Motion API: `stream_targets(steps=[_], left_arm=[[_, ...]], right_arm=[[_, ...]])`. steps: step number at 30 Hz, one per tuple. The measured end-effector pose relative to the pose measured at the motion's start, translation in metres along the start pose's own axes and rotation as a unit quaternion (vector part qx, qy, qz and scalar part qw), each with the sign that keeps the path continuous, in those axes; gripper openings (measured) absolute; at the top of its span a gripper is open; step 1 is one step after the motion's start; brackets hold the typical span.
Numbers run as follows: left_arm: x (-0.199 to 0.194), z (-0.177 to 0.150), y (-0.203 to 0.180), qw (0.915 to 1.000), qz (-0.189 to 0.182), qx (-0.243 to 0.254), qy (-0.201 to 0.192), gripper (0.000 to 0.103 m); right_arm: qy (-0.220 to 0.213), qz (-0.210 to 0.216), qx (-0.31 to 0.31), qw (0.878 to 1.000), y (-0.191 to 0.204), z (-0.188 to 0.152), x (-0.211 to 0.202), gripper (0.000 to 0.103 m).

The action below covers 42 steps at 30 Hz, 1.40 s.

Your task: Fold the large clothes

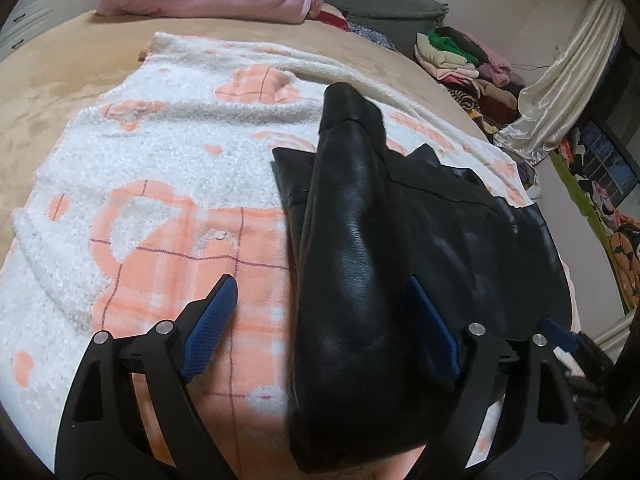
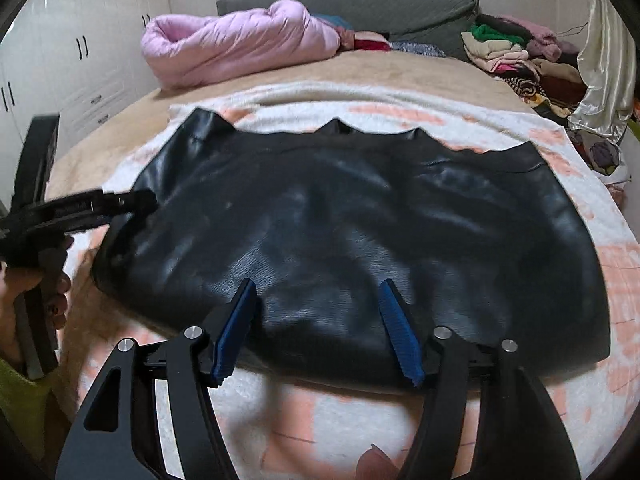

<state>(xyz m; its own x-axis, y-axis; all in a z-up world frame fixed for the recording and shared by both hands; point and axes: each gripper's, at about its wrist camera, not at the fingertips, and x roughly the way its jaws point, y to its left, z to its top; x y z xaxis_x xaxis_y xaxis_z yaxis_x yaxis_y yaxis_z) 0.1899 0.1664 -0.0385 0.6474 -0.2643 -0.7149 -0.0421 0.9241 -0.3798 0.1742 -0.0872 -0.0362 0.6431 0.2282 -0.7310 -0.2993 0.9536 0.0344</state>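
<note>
Nearest, both grippers, left and right, hover with jaws released. Beyond them a glossy black leather jacket lies flat on a white-and-peach blanket covering the bed, sleeve folded lengthwise.

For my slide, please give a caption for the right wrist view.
Open right gripper above black leather garment spread on a white-and-orange blanket.
</note>
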Motion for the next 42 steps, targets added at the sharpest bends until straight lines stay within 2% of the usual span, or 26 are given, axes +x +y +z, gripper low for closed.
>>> stream_targets(steps=[5,12,13,16,17,20,23,25,28,29,31,33,34,35,36,38,40,42], left_arm=[[0.008,0.003,0.004,0.9997,-0.016,-0.019,0.005,0.079],[0.032,0.023,0.007,0.9985,-0.035,-0.034,0.026,0.078],[0.035,0.026,0.007,0.9983,-0.04,-0.032,0.028,0.075],[0.041,0.029,0.006,0.9966,-0.066,-0.029,0.04,0.047],[0.04,0.029,0.005,0.9968,-0.065,-0.026,0.038,0.046],[0.038,0.029,0.002,0.9967,-0.07,-0.019,0.034,0.041],[0.033,0.03,0.001,0.9963,-0.08,-0.018,0.028,0.037],[0.031,0.031,0.0,0.9958,-0.086,-0.017,0.024,0.036],[0.03,0.033,0.003,0.9952,-0.093,-0.019,0.023,0.036],[0.029,0.033,0.003,0.9949,-0.097,-0.021,0.021,0.035],[0.03,0.034,0.003,0.995,-0.096,-0.019,0.023,0.035],[0.031,0.035,0.005,0.9949,-0.094,-0.023,0.028,0.035],[0.032,0.035,0.006,0.9946,-0.096,-0.025,0.03,0.035],[0.032,0.036,0.007,0.9943,-0.098,-0.027,0.032,0.035],[0.032,0.038,0.007,0.994,-0.1,-0.029,0.034,0.035],[0.032,0.038,0.009,0.9937,-0.101,-0.031,0.036,0.038],[0.032,0.04,0.011,0.9941,-0.097,-0.034,0.035,0.041],[0.031,0.041,0.013,0.9946,-0.092,-0.035,0.031,0.044]], right_arm=[[0.028,-0.002,0.007,1.0,-0.005,-0.005,0.022,0.063],[0.027,0.007,0.016,0.999,-0.009,-0.015,0.031,0.063],[0.029,0.009,0.016,0.999,-0.009,-0.013,0.03,0.063],[0.04,0.018,0.019,0.999,-0.013,0.003,0.022,0.06],[0.024,0.016,0.019,0.999,-0.015,0.017,0.016,0.054],[-0.004,-0.002,0.029,1.0,-0.024,0.052,0.017,0.054],[0.003,-0.017,0.048,0.999,-0.038,0.084,0.04,0.046],[0.017,-0.028,0.062,0.998,-0.046,0.097,0.059,0.044],[0.086,-0.018,0.097,0.991,-0.064,0.098,0.105,0.045],[0.091,-0.014,0.105,0.99,-0.066,0.092,0.113,0.045],[0.088,-0.021,0.09,0.992,-0.061,0.088,0.117,0.046],[0.064,-0.02,0.077,0.995,-0.057,0.09,0.102,0.046],[0.042,-0.003,0.064,0.997,-0.051,0.09,0.089,0.046],[0.011,0.022,0.041,0.999,-0.038,0.088,0.068,0.049],[-0.004,0.035,0.022,0.999,-0.026,0.083,0.055,0.063],[-0.031,0.064,-0.035,0.997,0.005,0.068,0.027,0.077],[-0.046,0.088,-0.086,0.991,0.036,0.05,0.008,0.079],[-0.049,0.101,-0.136,0.984,0.064,0.033,-0.001,0.085]])
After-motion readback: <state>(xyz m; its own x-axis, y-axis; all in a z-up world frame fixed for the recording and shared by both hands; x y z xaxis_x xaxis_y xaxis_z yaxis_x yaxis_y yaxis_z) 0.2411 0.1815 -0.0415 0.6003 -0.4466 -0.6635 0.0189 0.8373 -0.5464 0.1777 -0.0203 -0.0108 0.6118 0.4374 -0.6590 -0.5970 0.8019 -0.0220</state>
